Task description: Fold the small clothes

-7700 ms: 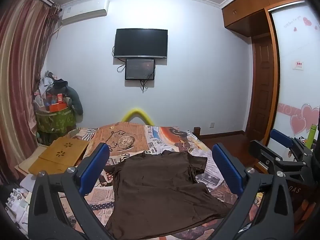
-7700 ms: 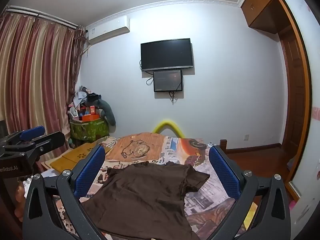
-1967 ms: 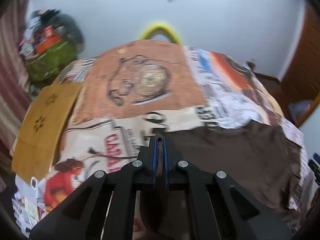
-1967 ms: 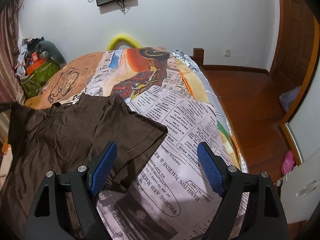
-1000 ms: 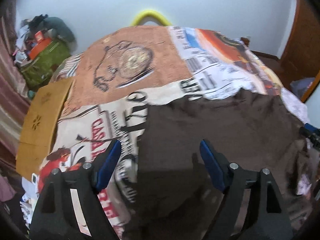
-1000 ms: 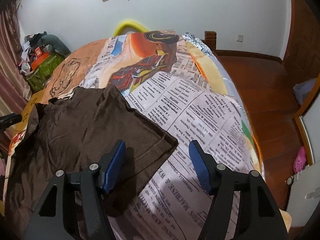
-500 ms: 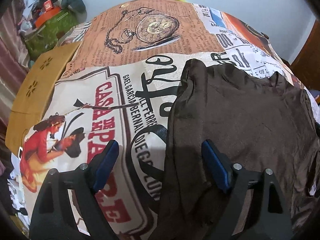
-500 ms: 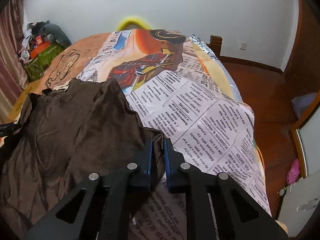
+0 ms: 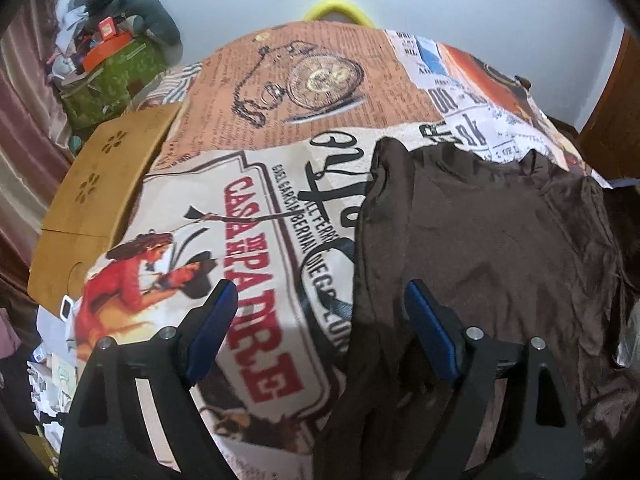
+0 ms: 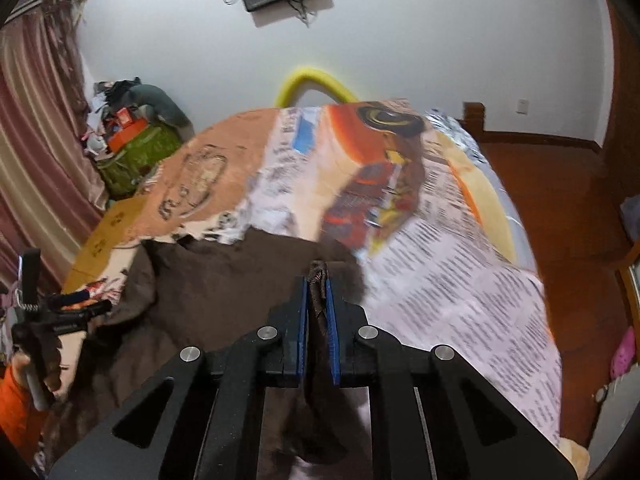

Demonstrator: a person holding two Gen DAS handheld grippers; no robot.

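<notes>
Pinching the rumpled brown shirt [image 10: 224, 280], right gripper [image 10: 318, 280] lifts what seems its sleeve; left gripper [image 9: 320, 320] gapes.

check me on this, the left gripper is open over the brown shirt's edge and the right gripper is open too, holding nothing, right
Not quite. The left gripper is open over the brown shirt's edge, as the left wrist view shows. The right gripper is not open, though: in the right wrist view its fingers are shut on a pinched fold of the shirt, above the printed bedspread.
</notes>
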